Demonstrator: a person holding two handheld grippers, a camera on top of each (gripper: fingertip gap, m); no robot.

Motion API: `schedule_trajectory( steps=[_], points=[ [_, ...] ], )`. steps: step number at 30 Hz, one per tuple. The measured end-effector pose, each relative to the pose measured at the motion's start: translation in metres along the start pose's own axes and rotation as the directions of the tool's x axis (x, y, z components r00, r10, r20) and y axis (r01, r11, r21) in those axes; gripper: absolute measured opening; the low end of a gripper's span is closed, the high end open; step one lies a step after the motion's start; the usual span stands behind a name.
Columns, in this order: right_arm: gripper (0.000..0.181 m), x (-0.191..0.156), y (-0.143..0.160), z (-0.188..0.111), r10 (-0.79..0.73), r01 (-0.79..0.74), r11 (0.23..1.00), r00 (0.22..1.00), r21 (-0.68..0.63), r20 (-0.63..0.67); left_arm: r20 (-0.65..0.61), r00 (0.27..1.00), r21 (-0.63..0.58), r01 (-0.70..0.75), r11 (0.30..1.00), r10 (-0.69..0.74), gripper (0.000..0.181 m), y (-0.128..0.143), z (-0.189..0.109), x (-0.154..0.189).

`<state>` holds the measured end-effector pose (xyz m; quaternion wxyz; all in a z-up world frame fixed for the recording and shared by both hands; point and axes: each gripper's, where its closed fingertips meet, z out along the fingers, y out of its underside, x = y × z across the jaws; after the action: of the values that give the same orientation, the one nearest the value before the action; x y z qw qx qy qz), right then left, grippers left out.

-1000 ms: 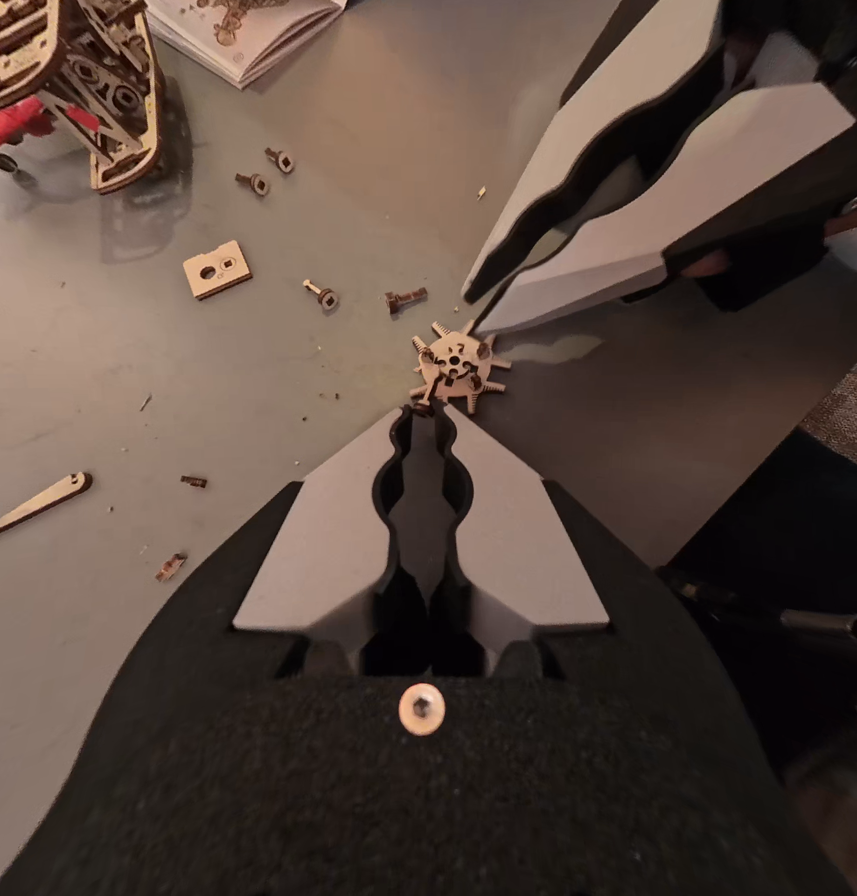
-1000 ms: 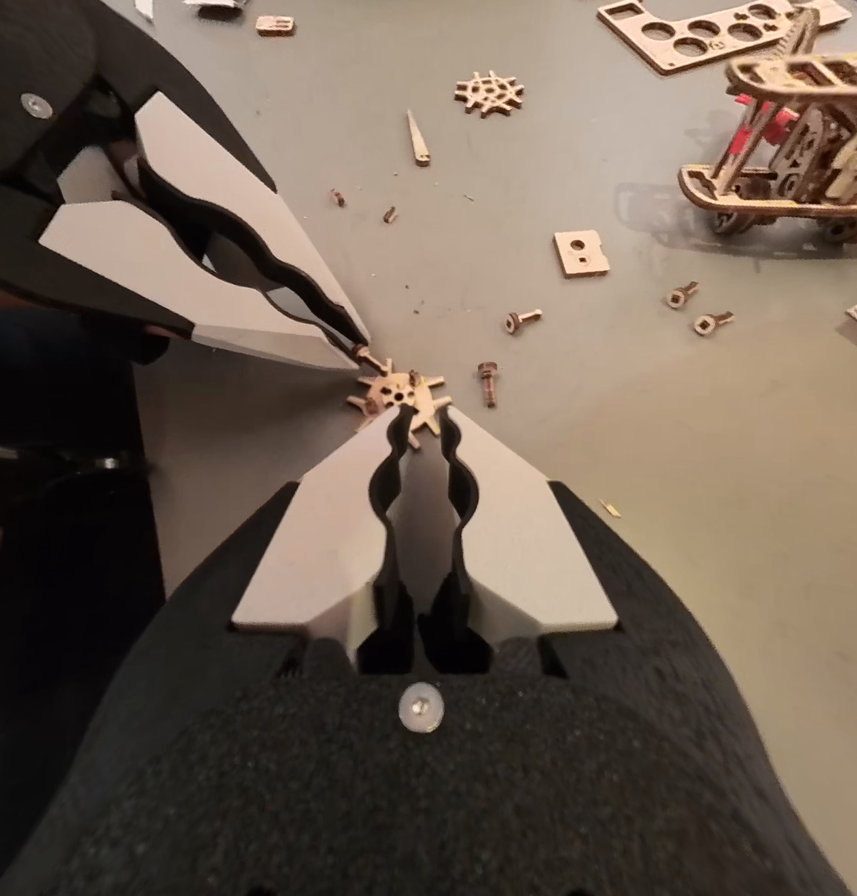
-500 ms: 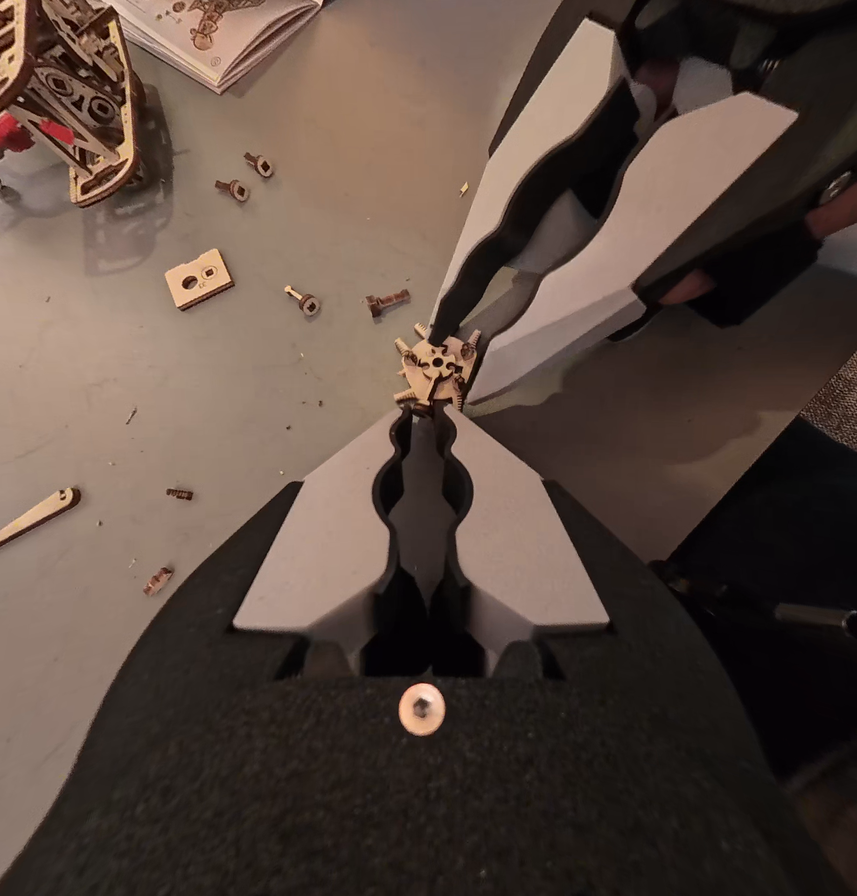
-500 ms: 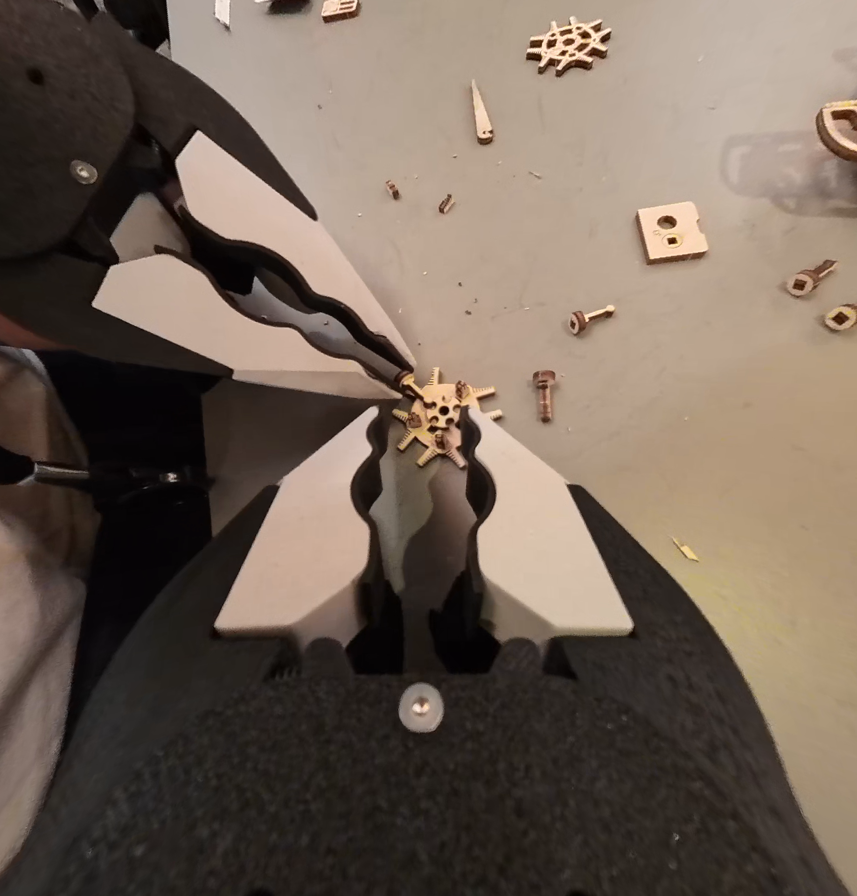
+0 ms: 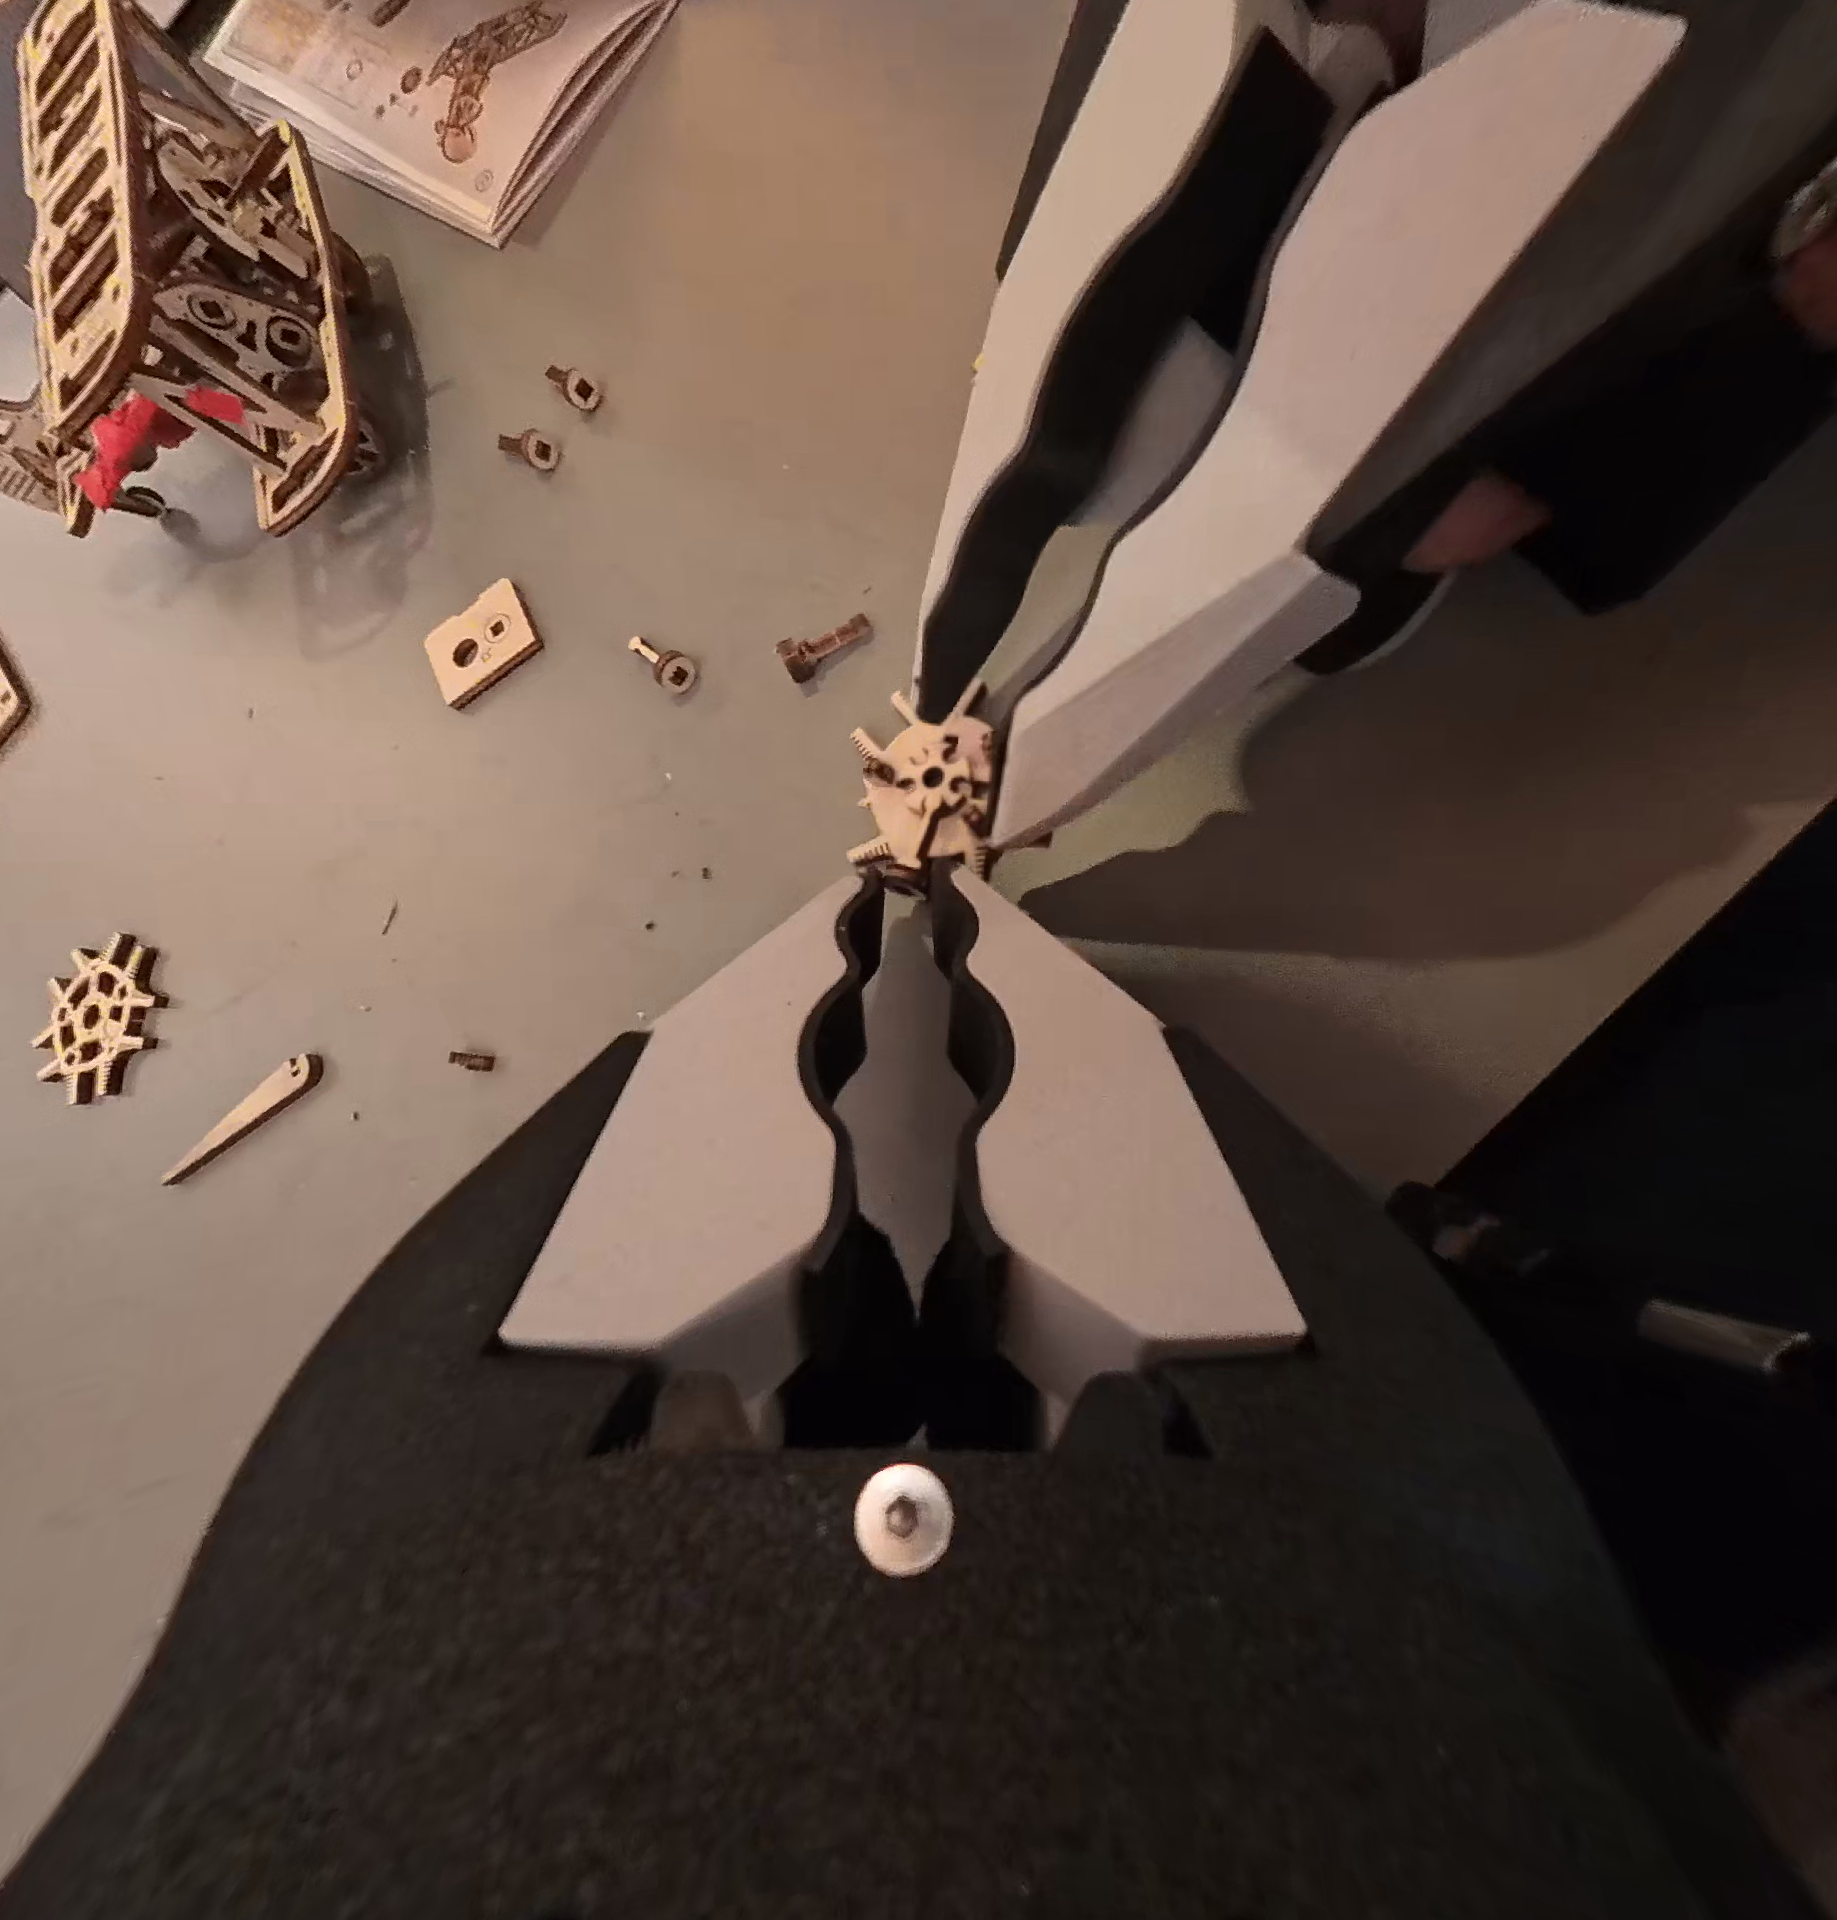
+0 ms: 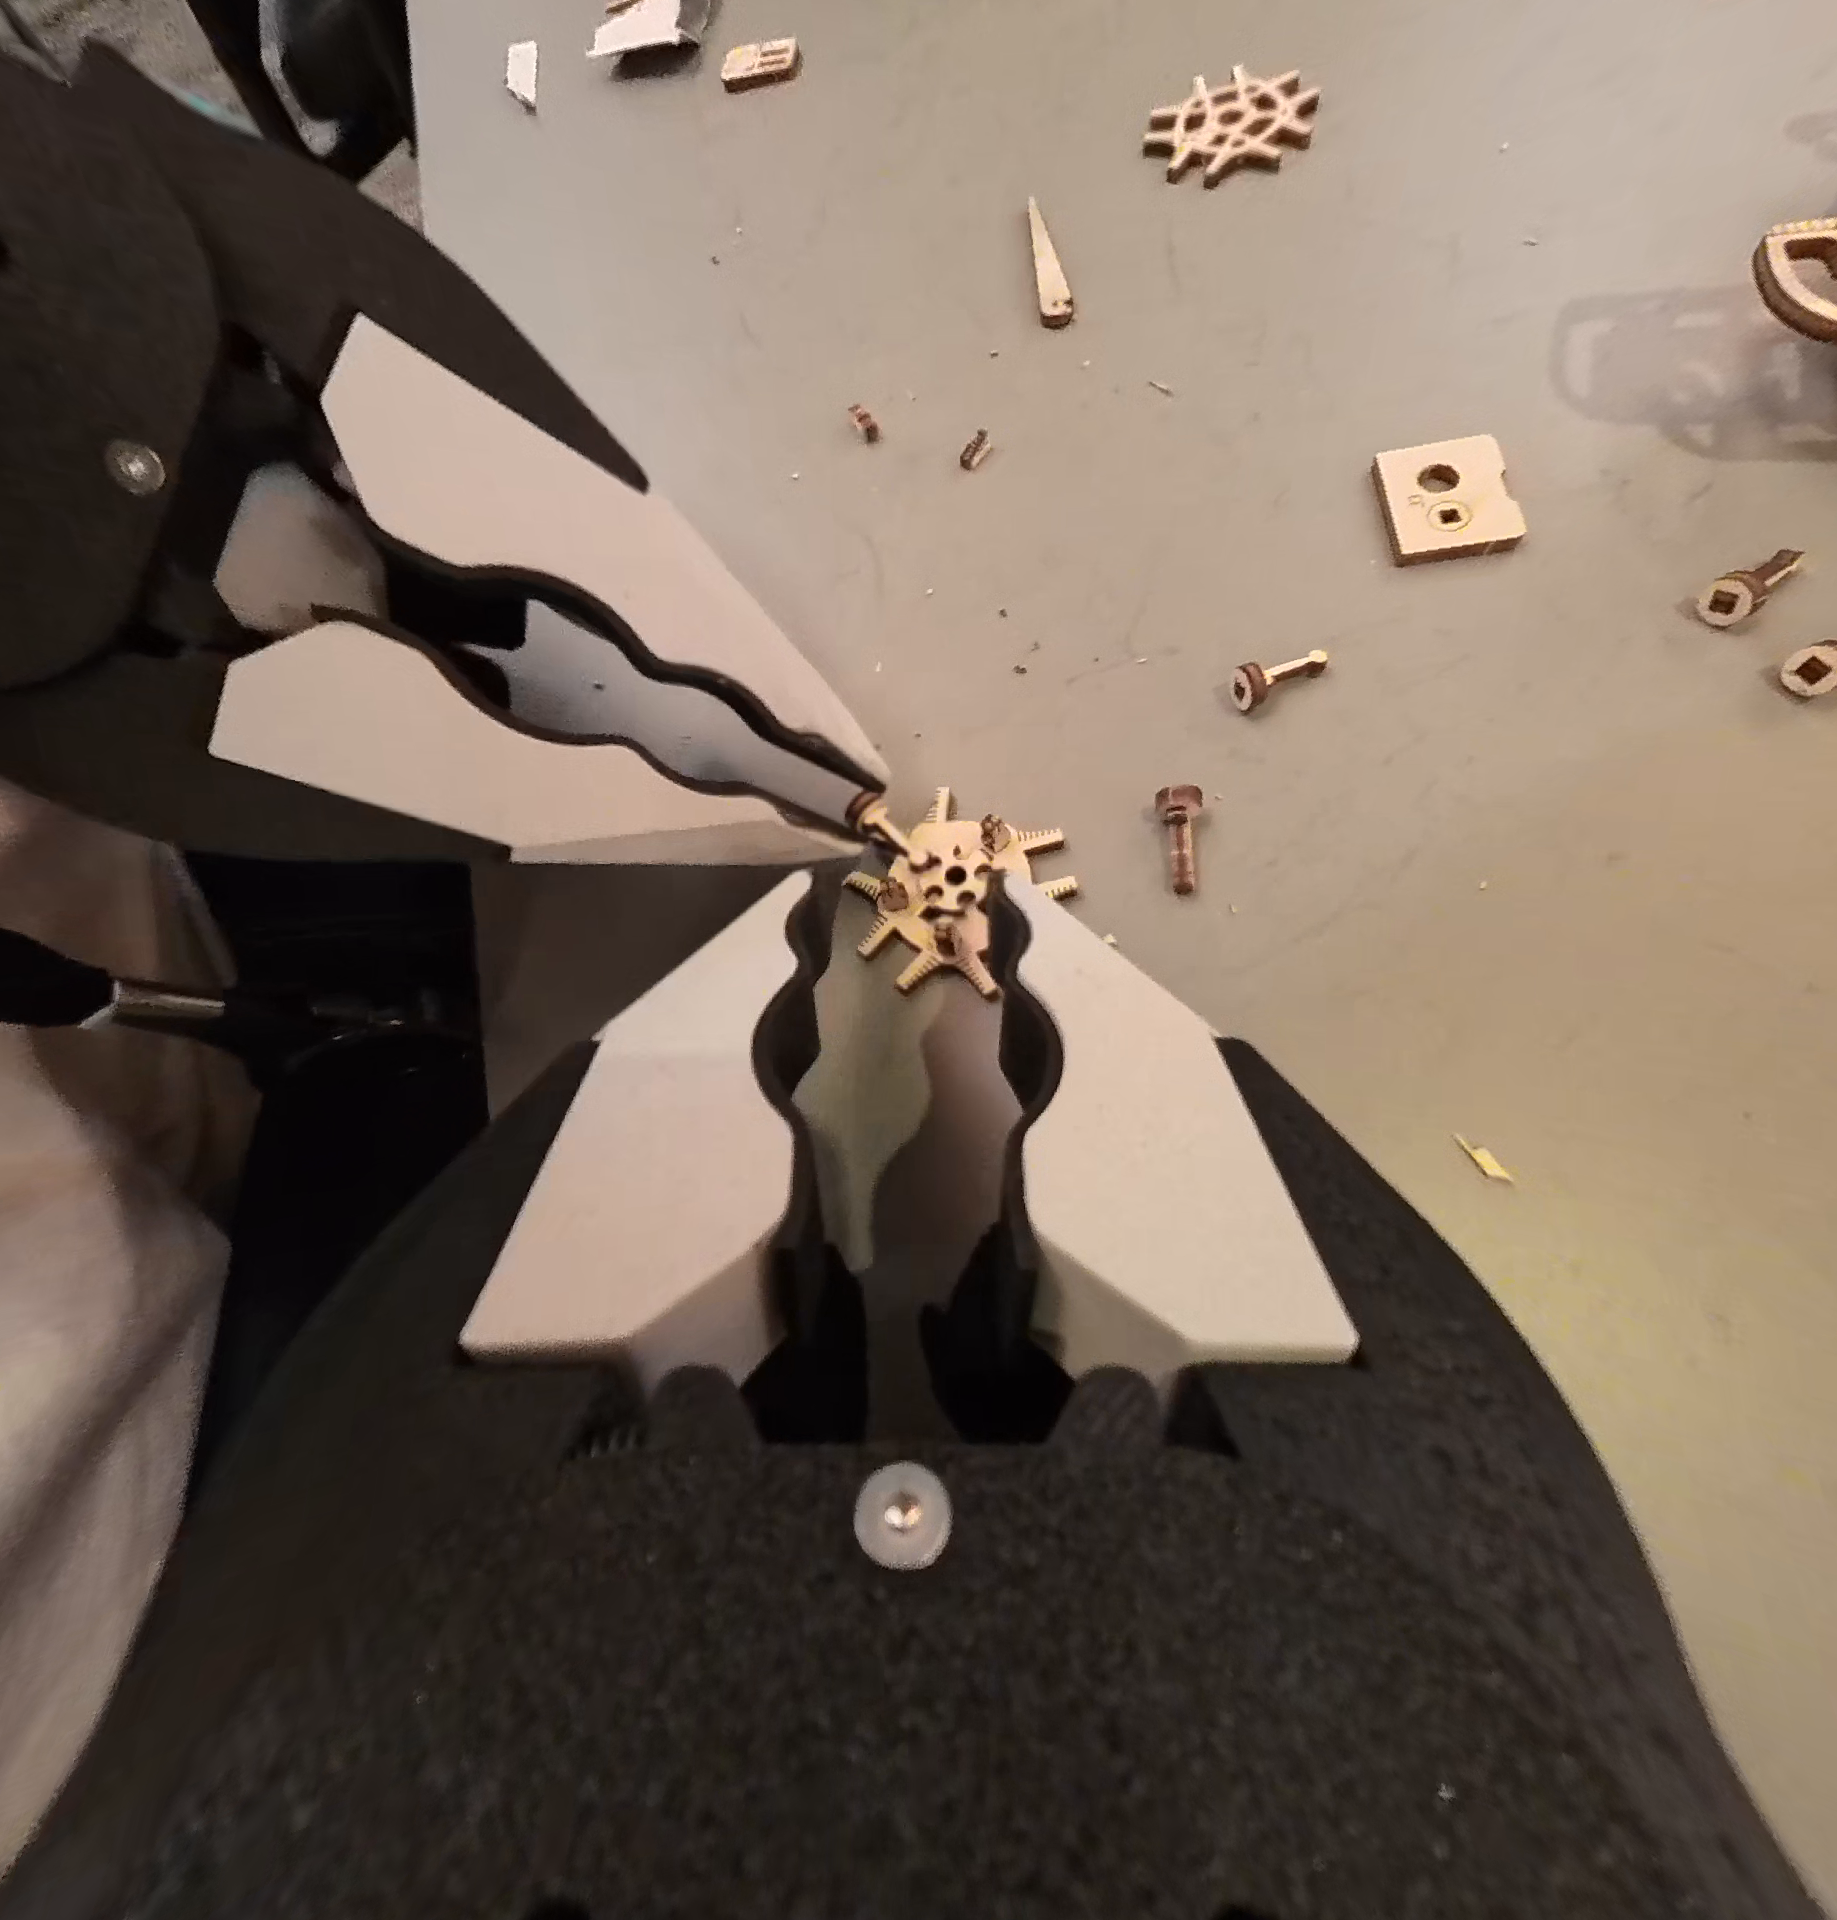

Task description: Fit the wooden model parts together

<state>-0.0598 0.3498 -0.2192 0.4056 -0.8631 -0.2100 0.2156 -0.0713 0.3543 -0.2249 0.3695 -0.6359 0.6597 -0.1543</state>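
Observation:
A small wooden gear wheel (image 5: 929, 784) with several pegs in its face sits between the fingers of my right gripper (image 5: 971, 764), which comes in from the upper right and is shut on it, holding it tilted just above the grey table (image 5: 581, 831). In the right wrist view the gear (image 6: 945, 894) sits between my right gripper's (image 6: 919, 899) fingertips. My left gripper (image 5: 901, 883) is shut on a small wooden peg (image 6: 878, 816) and holds it against the gear's rim. It enters the right wrist view from the left (image 6: 864, 808).
A half-built wooden vehicle (image 5: 176, 281) and a booklet (image 5: 457, 104) stand at the far left. Loose on the table are a square plate (image 5: 481, 641), pegs (image 5: 670, 665) (image 5: 820, 649), a second gear (image 5: 98, 1018) and a pointed strip (image 5: 244, 1117). The table edge (image 5: 1413, 987) runs close on the right. Both grippers' tips are close together, under 4 cm apart.
My right gripper opened, moved over the gear and closed on it, tilting it up. My left gripper kept its peg at the gear's rim.

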Motion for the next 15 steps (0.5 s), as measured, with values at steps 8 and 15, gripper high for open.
schedule_trajectory(
  steps=[8, 15],
  points=[
    [0.029, 0.0015, 0.0029, 0.0003, 0.012, -0.012, 1.000, 1.000, -0.017, 0.007, 0.013, 0.999, -0.013, 0.042, 0.999, -0.042, 0.007, 0.0019, 0.0022, 0.0003],
    [0.027, -0.0014, 0.0057, 0.0024, -0.009, 0.010, 0.999, 1.000, -0.039, 0.010, 0.024, 0.998, -0.029, 0.054, 0.998, -0.054, 0.007, 0.0040, 0.0024, -0.0028]
  ],
)
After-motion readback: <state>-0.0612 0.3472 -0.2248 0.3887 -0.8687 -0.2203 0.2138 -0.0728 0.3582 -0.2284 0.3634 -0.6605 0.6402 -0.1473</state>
